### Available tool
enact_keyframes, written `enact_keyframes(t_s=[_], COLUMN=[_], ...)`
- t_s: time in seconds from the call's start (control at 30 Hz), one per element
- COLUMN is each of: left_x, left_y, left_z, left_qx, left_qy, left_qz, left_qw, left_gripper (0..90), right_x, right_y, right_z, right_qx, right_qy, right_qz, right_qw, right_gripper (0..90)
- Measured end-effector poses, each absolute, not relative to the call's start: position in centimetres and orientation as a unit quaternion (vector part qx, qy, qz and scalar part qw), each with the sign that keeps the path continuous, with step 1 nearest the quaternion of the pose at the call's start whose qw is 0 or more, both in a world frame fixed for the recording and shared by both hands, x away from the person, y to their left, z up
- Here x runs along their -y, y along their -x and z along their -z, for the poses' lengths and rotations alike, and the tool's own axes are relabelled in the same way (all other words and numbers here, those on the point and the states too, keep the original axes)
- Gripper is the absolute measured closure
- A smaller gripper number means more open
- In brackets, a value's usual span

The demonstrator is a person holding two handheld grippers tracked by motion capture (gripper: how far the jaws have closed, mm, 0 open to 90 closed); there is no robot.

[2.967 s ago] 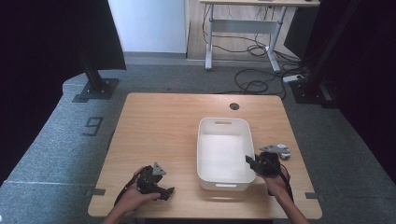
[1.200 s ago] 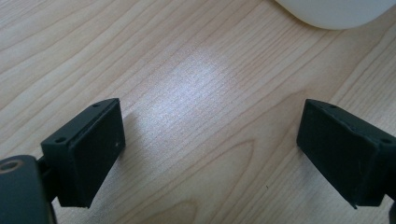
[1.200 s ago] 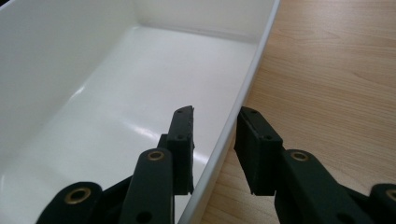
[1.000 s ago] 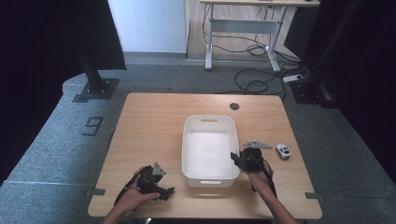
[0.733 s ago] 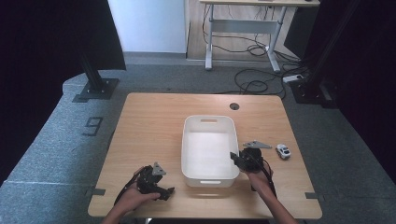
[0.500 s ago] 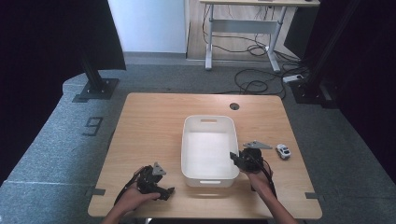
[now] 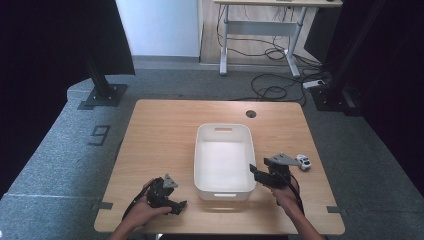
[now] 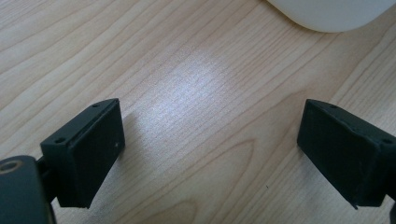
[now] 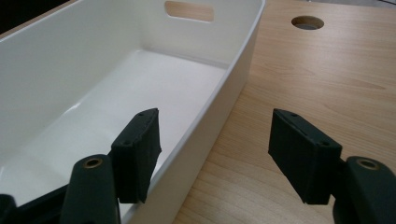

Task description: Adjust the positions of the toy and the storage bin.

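**Caller:** Bin point(image 7: 223, 159), white plastic, sits mid-table with its long axis running twelve to six, and your right gripper point(image 7: 261, 176) is at its four o'clock corner. In the right gripper view your jaws are spread wide and straddle the bin's right wall point(image 9: 233, 88): one pad hangs inside over the bare white floor, the other outside over the wood. Nothing is clamped; whether a pad touches the wall, I cannot tell.

**Spotter:** And your left gripper point(image 7: 172, 200) sits off at the bin's eight o'clock, near the front edge of the table point(image 7: 160, 130), apart from the bin. In the left gripper view its jaws stand wide apart too, with plain wood grain between them and a curved white corner of the bin point(image 8: 329, 14) at about one o'clock in that view.

**Caller:** Look along your right gripper: the handle slot point(image 9: 189, 10) in the bin's far end wall is at eleven o'clock, and the round cable hole point(image 9: 307, 22) in the tabletop at one o'clock.

**Spotter:** From the high view that hole point(image 7: 251, 113) lies beyond the bin, near the table's far edge. A small white toy car point(image 7: 303, 162) rests on the wood at three o'clock from the bin, just beyond your right hand point(image 7: 286, 192).

**Caller:** Bin looks empty inside, with clean walls and a clean floor.
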State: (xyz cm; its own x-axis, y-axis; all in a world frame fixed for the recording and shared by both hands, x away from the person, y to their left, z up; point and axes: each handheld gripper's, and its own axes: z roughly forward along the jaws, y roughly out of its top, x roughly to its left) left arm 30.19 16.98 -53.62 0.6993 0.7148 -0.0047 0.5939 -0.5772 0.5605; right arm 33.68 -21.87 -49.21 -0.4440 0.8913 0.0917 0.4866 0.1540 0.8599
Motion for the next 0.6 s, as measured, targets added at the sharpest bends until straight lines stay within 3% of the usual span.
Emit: enact_keyframes(t_s=[0.6], left_x=[-17.0], left_y=[-30.2], left_z=[53.6], left_qx=[-0.372], left_qy=[-0.881], left_qz=[-0.112], left_qw=[0.271], left_gripper=[7.8], right_x=[24.5], right_y=[-32.5], right_z=[48.3], right_qx=[-0.728], right_qy=[-0.455], right_qz=[-0.463], right_qw=[0.219], right_gripper=[30.3])
